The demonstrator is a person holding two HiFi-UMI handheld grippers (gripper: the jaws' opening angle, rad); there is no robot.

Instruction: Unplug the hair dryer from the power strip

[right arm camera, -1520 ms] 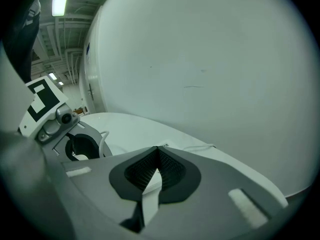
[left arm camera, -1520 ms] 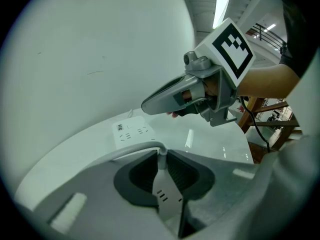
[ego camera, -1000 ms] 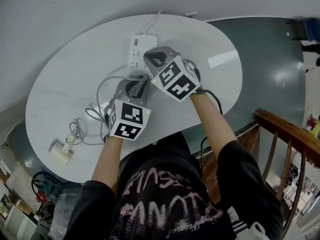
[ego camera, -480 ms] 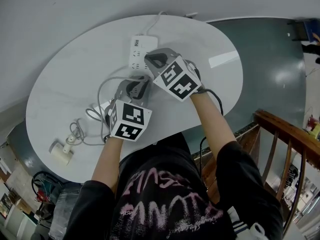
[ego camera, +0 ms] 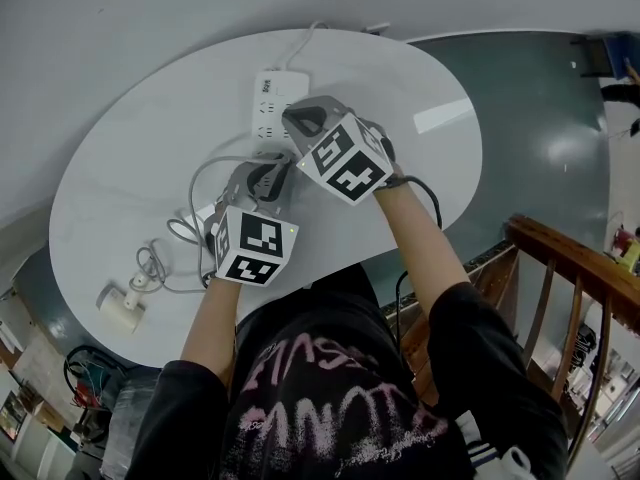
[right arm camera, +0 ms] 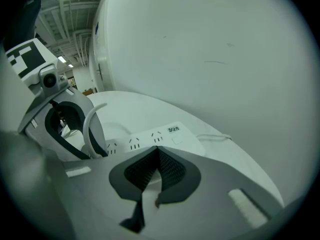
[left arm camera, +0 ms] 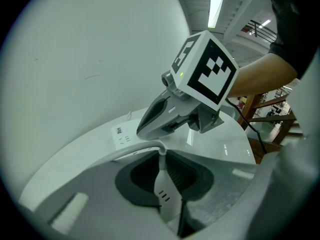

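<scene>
Found the hair dryer (ego camera: 120, 308), white, lying near the left edge of the oval worktop (ego camera: 420, 88), well apart from the power strip (ego camera: 272, 103) at the far side. Traced its cord (left arm camera: 136, 151) in loose loops up to a white ribbed plug (left arm camera: 166, 196). Saw the left claw (left arm camera: 162, 159) clamped on that plug near the strip's near end; could not tell whether the prongs sat in a socket. Saw the right claw (right arm camera: 157, 151) closed together on nothing, tips down over the strip beside bare sockets; could not make out contact. Noted the strip's own lead (ego camera: 312, 36) running off the far edge, and a wooden railing (ego camera: 560, 258) off to the right.
</scene>
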